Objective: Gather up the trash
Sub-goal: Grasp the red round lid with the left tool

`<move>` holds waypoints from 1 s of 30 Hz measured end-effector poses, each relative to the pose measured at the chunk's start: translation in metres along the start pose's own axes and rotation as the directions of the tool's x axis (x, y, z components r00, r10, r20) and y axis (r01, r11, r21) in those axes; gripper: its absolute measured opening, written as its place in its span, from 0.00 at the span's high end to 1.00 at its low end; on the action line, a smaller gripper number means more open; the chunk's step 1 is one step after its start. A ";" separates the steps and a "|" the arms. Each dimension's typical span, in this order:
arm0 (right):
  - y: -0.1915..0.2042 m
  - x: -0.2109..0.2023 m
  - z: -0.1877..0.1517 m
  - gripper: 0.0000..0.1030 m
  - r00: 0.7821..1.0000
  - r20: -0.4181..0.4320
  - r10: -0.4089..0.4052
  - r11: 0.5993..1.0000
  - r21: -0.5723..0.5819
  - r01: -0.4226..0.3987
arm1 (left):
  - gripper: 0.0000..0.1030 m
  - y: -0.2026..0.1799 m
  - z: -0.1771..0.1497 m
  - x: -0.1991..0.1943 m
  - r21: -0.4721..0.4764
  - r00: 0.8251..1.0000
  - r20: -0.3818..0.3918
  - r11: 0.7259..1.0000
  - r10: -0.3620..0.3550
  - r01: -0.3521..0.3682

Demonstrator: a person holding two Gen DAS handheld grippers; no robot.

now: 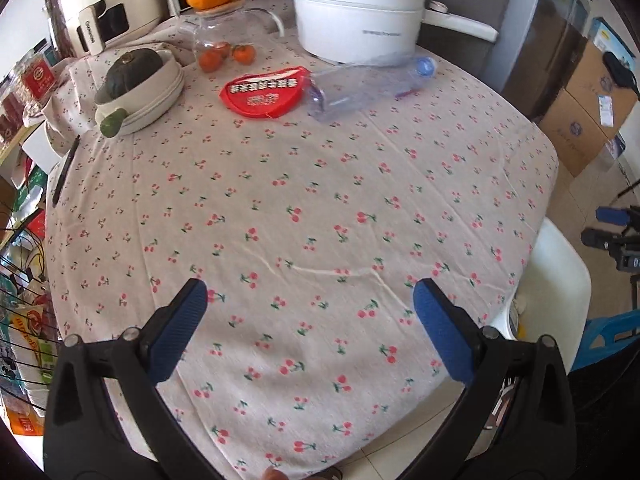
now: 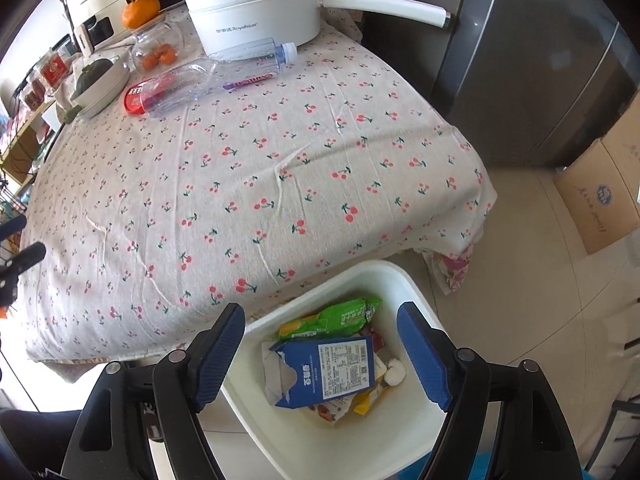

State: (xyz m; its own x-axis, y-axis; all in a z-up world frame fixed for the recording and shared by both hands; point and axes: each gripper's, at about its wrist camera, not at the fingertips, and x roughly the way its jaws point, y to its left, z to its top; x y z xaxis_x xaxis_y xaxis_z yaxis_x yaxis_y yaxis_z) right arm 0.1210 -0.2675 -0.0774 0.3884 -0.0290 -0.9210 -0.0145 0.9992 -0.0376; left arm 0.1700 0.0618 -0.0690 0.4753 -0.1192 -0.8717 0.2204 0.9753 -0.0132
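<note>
Right gripper [image 2: 320, 330] tilts steeply down above the white bin [image 2: 412, 284], jaws wide and empty, blue carton [image 2: 328, 372] directly below; left gripper [image 1: 310, 304] hangs wide, empty, over the tablecloth [image 1: 300, 208]

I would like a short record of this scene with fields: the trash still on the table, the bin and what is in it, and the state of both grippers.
trash on table: empty plastic bottle lying on its side; red wrapper beside it, partly under the bottle's base
bin: white bin on the floor at the table's edge
bin contents: blue carton on top, green wrapper, other packets
left gripper: open, empty, above the tablecloth
right gripper: open, empty, above the bin
</note>
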 end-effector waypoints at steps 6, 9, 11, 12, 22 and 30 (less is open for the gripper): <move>0.018 0.020 0.033 0.21 0.999 -0.024 0.043 0.999 -0.005 -0.044 | 0.01 0.061 0.059 0.045 -0.191 0.998 0.051 0.981 0.041 -0.031; 0.022 0.027 0.051 0.21 1.000 -0.006 0.029 0.999 -0.024 -0.029 | 0.01 0.071 0.089 0.069 -0.199 0.995 0.070 0.979 0.064 -0.049; 0.022 0.032 0.060 0.21 1.000 0.003 0.020 0.999 -0.031 -0.020 | 0.01 0.076 0.108 0.084 -0.188 0.993 0.079 0.980 0.087 -0.071; 0.022 0.035 0.062 0.21 1.000 0.000 0.019 0.999 -0.033 -0.019 | 0.01 0.079 0.118 0.092 -0.188 0.993 0.082 0.979 0.088 -0.072; 0.025 0.054 0.068 0.21 0.999 -0.021 -0.043 0.993 -0.115 0.041 | 0.08 0.132 0.158 0.160 -0.481 0.958 0.137 0.828 -0.252 0.287; 0.028 0.069 0.088 0.21 0.999 -0.041 -0.005 0.995 -0.105 0.001 | 0.32 0.137 0.155 0.178 -0.548 0.890 0.212 0.706 -0.403 0.450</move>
State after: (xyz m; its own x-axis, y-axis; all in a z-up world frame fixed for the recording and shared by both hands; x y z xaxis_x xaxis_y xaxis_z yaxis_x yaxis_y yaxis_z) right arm 0.2279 -0.2387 -0.1077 0.3507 -0.0352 -0.9358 -0.1105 0.9908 -0.0787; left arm 0.4167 0.1458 -0.1506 0.5150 -0.5383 -0.6671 -0.0975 0.7364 -0.6695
